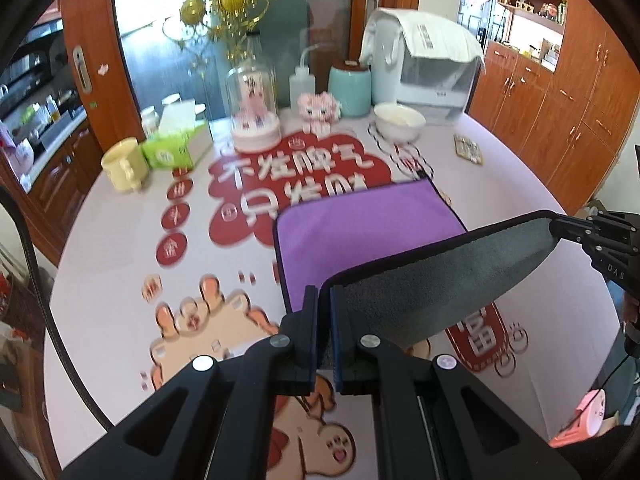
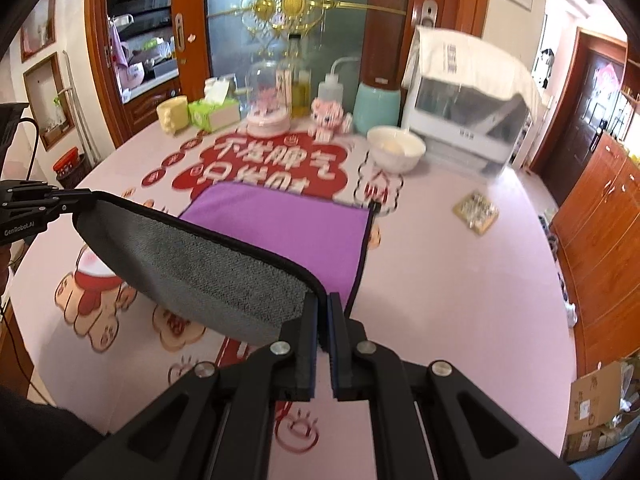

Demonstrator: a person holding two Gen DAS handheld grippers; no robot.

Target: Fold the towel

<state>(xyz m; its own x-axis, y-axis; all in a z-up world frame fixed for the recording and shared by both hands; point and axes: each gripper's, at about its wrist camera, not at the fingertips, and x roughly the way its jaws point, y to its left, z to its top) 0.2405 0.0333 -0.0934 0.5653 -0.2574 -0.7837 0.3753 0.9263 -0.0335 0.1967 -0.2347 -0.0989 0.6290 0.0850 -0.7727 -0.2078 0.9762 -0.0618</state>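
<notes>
We note both tongs clamped on the towel's (image 1: 360, 236) near corners, left tongs (image 1: 325, 336) and right tongs (image 2: 324, 344) level; its far half lies ahead on the tabletop (image 2: 460, 280).

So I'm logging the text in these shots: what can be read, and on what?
"GenRobot.AI": left tongs' body.
"DAS": right tongs' body.
"不生脾气 只发财" (blurred, best guess): red print on tablecloth.
"富", upside down: red tag on tablecloth.
Print on white cloth: blurred.
Tissue box: unreadable.
</notes>
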